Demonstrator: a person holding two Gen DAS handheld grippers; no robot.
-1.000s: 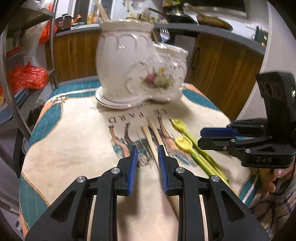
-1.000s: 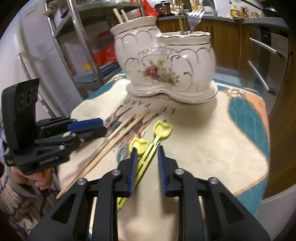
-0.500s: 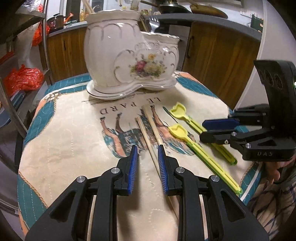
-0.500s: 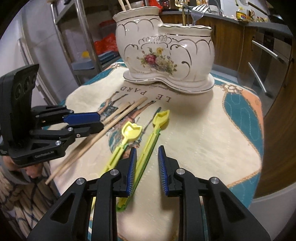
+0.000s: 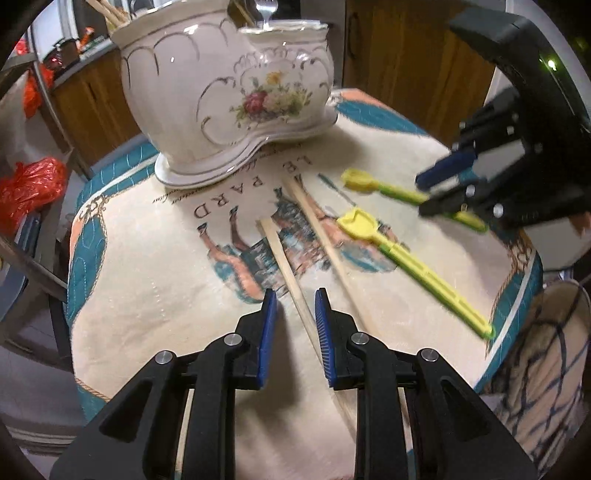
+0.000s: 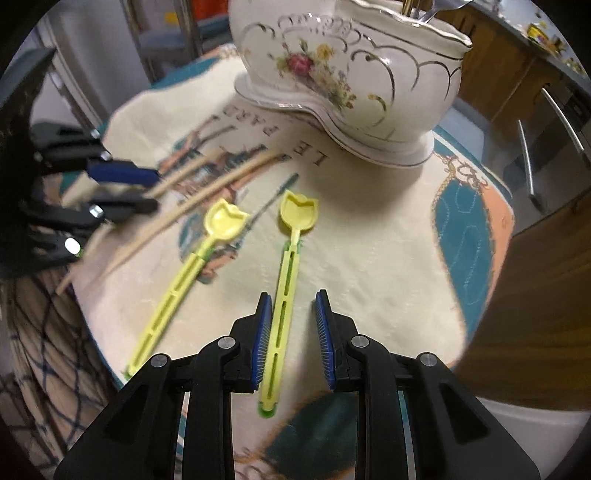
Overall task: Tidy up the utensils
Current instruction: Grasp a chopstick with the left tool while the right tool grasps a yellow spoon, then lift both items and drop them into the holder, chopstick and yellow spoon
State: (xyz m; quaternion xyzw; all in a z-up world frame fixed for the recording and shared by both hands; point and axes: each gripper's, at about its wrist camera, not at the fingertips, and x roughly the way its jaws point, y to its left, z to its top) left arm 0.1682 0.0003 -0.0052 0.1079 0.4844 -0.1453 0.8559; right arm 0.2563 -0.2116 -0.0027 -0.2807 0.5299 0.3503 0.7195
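On the round desk with the cream horse-picture cloth (image 5: 155,258) lay two pale wooden chopsticks (image 5: 284,262) and two yellow plastic spoons with long green-edged handles (image 6: 286,280), near the white flowered china utensil pot (image 5: 229,88). The left tongs (image 5: 292,306) were apart, with one chopstick between the tips. The right tongs (image 6: 293,306) were apart too, just over one spoon's handle, not pinching it.

Fork (image 5: 263,11) handle hidden inside holder (image 5: 229,92)
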